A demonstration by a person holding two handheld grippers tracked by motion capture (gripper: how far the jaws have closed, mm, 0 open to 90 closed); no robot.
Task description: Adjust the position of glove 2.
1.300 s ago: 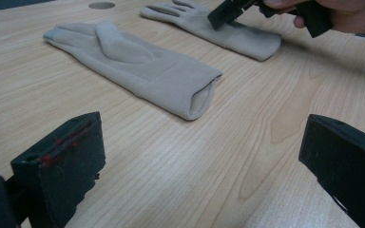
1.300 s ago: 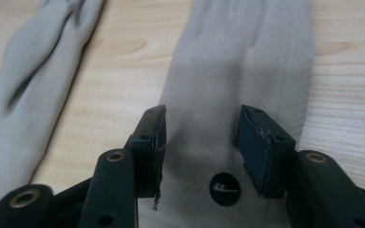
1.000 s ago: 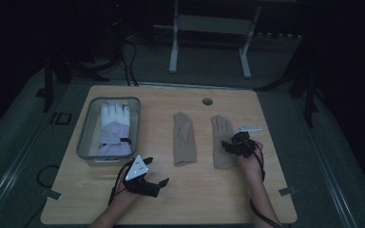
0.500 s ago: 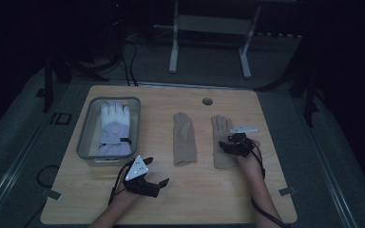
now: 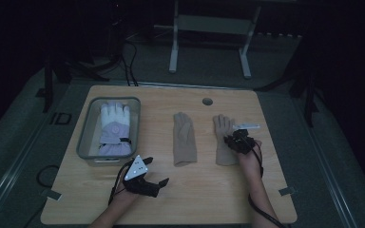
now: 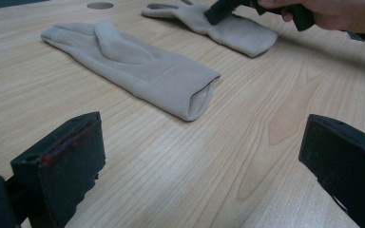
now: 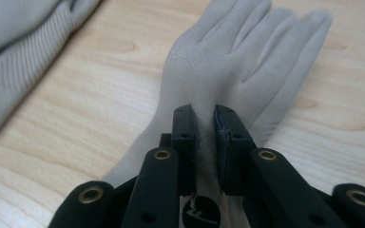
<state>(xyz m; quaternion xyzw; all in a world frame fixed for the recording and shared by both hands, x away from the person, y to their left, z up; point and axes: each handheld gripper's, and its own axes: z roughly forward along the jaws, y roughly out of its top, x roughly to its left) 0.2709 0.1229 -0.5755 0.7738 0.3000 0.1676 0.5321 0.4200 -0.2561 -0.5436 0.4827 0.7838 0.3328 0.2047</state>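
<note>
With the right gripper [image 7: 204, 124] having just pinched shut on the right-hand glove [image 7: 237, 57] and the left gripper [image 6: 204, 156] waiting wide, lifting it toward the bin [image 5: 86, 142] seems next.

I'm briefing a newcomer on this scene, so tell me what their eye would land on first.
First, the right gripper, its fingers having just closed to pinch a fold of the right-hand beige glove on the wooden table. Next, the matching beige glove lying flat at the table's middle. Then the white and lilac gloves in the grey bin at the left.
</note>
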